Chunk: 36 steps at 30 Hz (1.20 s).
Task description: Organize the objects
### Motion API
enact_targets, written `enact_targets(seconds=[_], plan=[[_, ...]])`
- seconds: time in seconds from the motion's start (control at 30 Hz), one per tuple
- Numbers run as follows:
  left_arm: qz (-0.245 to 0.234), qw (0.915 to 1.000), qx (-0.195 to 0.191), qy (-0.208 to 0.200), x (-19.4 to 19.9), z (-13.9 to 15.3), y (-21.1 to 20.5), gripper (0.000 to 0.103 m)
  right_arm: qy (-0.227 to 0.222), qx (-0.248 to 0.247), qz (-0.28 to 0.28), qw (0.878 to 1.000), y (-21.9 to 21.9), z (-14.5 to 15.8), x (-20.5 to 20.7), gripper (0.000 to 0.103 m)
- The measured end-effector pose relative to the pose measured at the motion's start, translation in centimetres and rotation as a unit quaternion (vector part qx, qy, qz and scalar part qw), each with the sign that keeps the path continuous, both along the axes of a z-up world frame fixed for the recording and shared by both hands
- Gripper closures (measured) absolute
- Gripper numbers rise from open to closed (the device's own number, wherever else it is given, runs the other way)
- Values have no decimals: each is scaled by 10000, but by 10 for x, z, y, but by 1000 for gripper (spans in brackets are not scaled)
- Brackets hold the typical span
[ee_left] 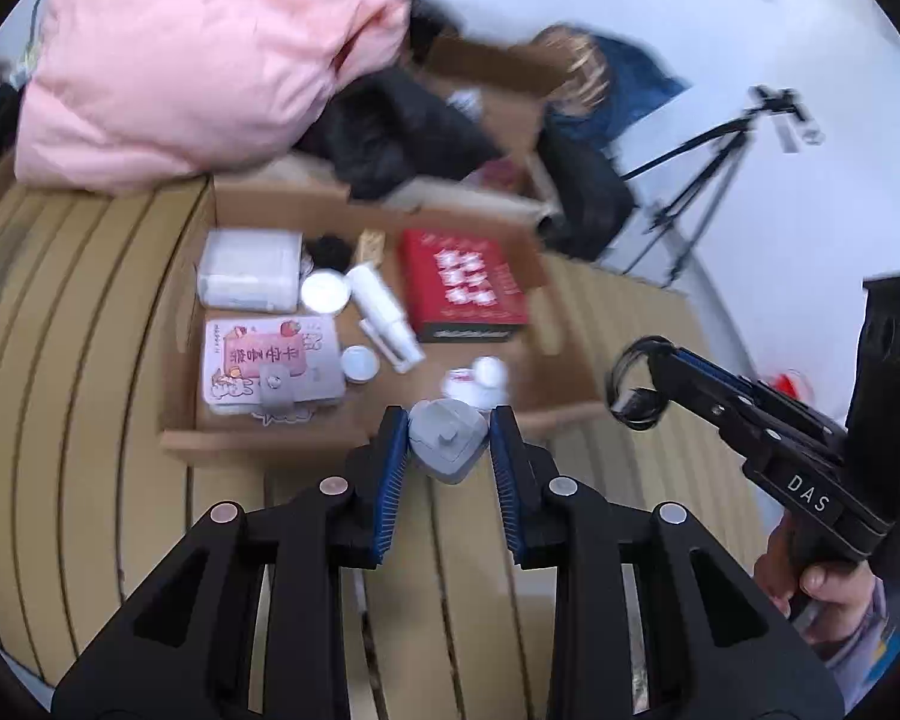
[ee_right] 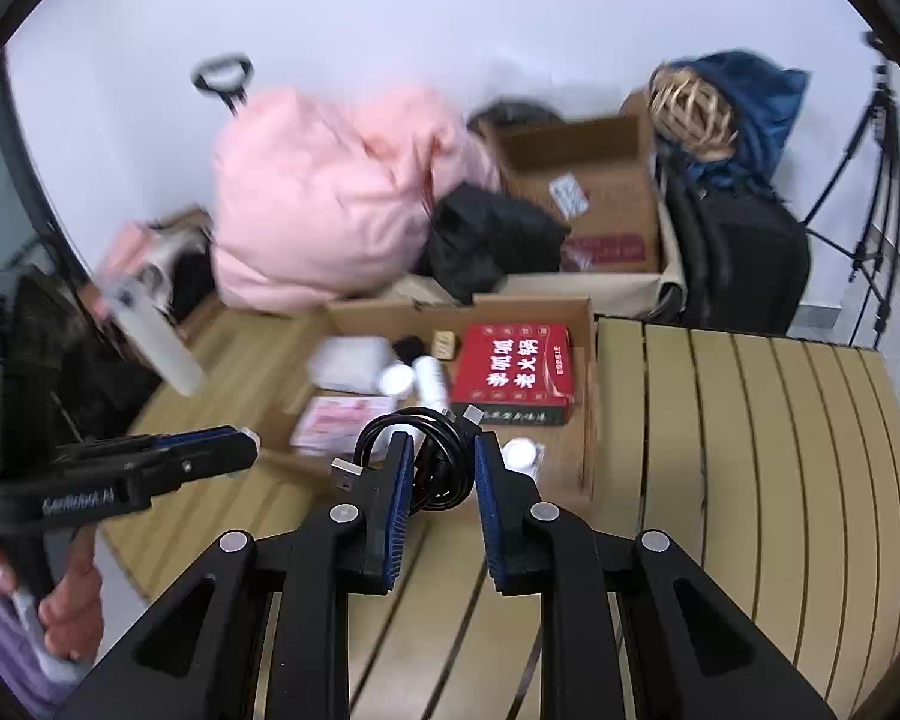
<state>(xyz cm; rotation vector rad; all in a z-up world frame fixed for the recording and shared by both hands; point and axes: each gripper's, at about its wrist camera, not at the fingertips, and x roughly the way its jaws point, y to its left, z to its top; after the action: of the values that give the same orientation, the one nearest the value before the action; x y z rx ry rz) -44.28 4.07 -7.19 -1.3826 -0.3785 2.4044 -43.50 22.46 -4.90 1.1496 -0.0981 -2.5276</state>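
Angling downward over an open box [ee_left: 354, 438], the left gripper [ee_left: 449, 450] clamps a grey case [ee_left: 447, 441]; the right gripper [ee_right: 444, 468], tilted alike, pinches a coiled black cable [ee_right: 432, 456].

Both wrist cameras look steeply down along their jaws, close above, sharing the open cardboard box [ee_left: 354, 438] [ee_right: 576, 312].
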Motion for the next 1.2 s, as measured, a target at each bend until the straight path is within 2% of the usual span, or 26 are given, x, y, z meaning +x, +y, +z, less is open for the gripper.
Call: enact_targets(seconds=[0.1, 0.2, 0.23, 0.27, 0.33, 0.37, 0.4, 0.43, 0.47, 0.5, 0.6, 0.7, 0.83, 1.0, 1.2], plan=[[-49, 9991, -41, -424, -32, -43, 12, 79, -674, -107, 83, 9976, -10, -43, -55, 80], [-85, 9966, -454, -681, -54, -75, 24, 77, -1188, 90, 173, 9927, -25, -85, -91, 80], [-45, 9961, -514, -710, -59, -83, 24, 75, -1406, 197, 394, 9891, -33, -100, -100, 80], [-49, 9961, -487, -731, -61, -85, 23, 68, -1490, 305, 482, 9872, -38, -108, -103, 79], [-35, 9965, -483, -679, -63, -86, 20, 62, -1424, 498, 534, 9871, -45, -117, -105, 70], [-26, 9969, -442, -645, -62, -83, 16, 59, -1342, 525, 498, 9883, -43, -118, -105, 59], [-26, 9974, -378, -606, -62, -80, 13, 51, -1286, 526, 446, 9893, -40, -117, -105, 43], [-12, 9979, -292, -572, -61, -74, 6, 40, -1238, 517, 351, 9903, -36, -114, -105, 33], [39, 9981, -284, -548, -60, -70, 1, 39, -1184, 495, 238, 9914, -31, -110, -108, 16], [88, 9983, -294, -492, -57, -63, -3, 39, -1139, 436, 159, 9924, -25, -106, -107, 14], [92, 9982, -562, -178, -37, -36, -15, 35, -1005, 149, 19, 9948, -10, -85, -98, 14], [75, 9961, -876, 92, -7, -12, -22, 29, -841, 296, -2, 9960, -5, -60, -72, 13], [-24, 9908, -1195, 634, 56, 35, -36, 16, -538, 467, 156, 9973, -5, -26, -16, 13], [158, 9858, -1339, 1004, 129, 77, -55, 2, -323, 618, 326, 9970, 1, 8, 62, 13], [657, 9782, -1473, 1311, 231, 107, -76, 0, -61, 709, 163, 9973, 13, 43, 157, 13]])
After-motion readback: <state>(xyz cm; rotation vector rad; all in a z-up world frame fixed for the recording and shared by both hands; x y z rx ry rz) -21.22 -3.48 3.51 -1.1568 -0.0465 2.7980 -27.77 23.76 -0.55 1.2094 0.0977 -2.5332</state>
